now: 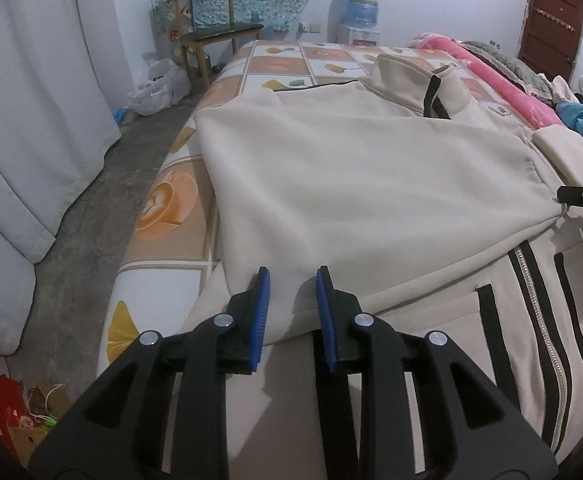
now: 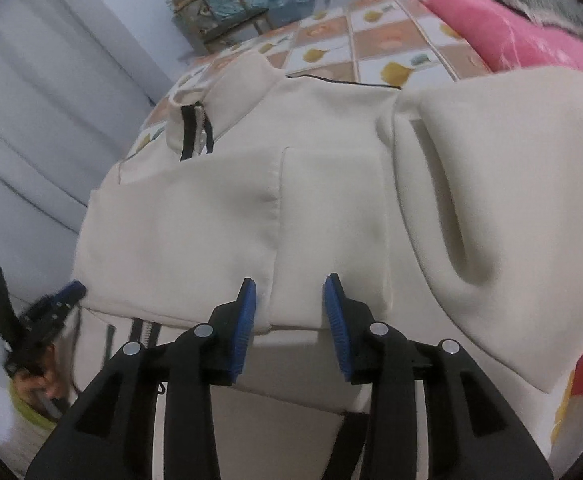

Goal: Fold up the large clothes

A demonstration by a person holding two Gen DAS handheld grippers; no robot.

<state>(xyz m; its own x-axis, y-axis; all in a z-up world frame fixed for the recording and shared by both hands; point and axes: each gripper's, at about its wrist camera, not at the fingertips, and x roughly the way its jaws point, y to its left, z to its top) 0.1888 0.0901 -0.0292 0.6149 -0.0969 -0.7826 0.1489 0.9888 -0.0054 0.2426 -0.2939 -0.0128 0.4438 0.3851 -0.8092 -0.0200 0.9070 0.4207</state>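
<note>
One cream zip jacket [image 1: 363, 184] spread on bed [image 1: 179, 208], one side folded over front, zipper [image 1: 531, 292] and black trim showing, collar [image 1: 415, 80] toward far end. Left gripper [image 1: 292, 280] above folded edge, jaws parted, nothing between blue pads. Right gripper [image 2: 290, 292] likewise over fold seam, jaws apart, empty. Pink blanket [image 1: 503, 84] beside jacket; wooden chair [image 1: 211, 28] beyond bed.
</note>
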